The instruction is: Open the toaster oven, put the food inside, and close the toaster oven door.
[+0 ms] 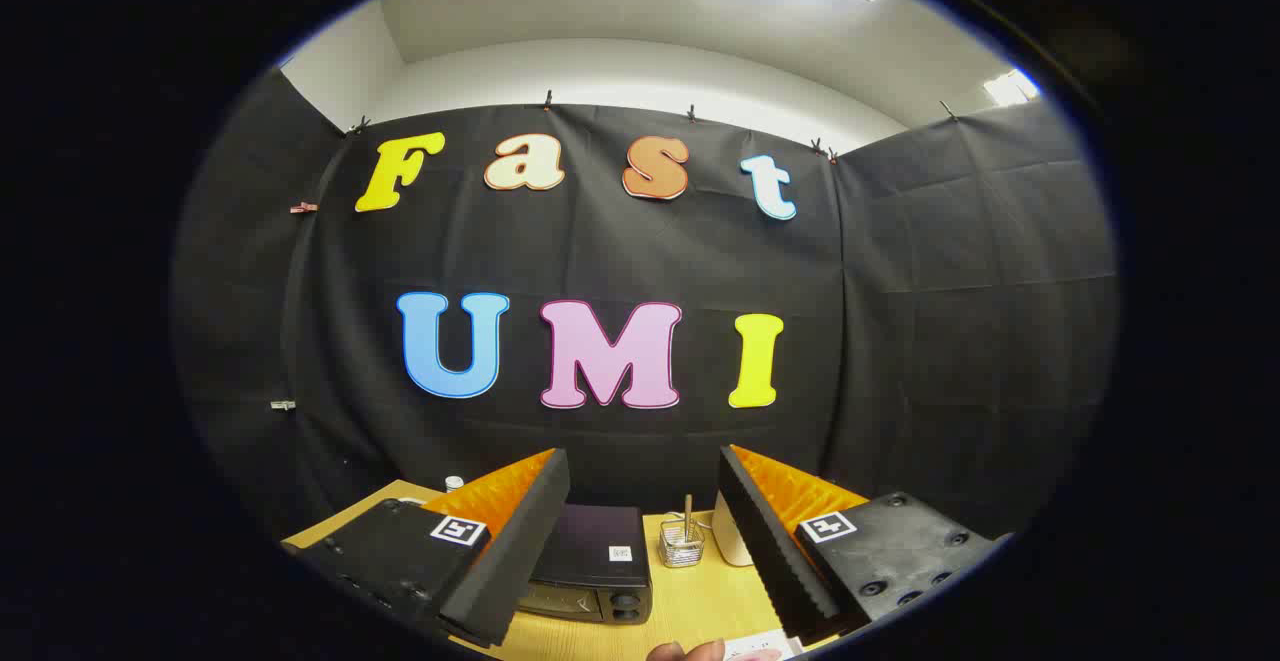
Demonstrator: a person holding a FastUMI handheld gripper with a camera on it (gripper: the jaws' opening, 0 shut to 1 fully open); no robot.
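My gripper is held high and level, open, with a wide gap and nothing between its fingers. Below and beyond the fingers, a black toaster oven stands on the wooden table, its door shut; its left part is hidden behind the left finger. At the near table edge, between the fingers, lies something pinkish on a white surface, possibly the food, mostly cut off. A bit of a person's hand shows beside it.
A small wire holder with a stick in it stands right of the oven. A white container sits beside it, partly behind the right finger. A small white-capped bottle stands at the back left. Black cloth walls close in the table.
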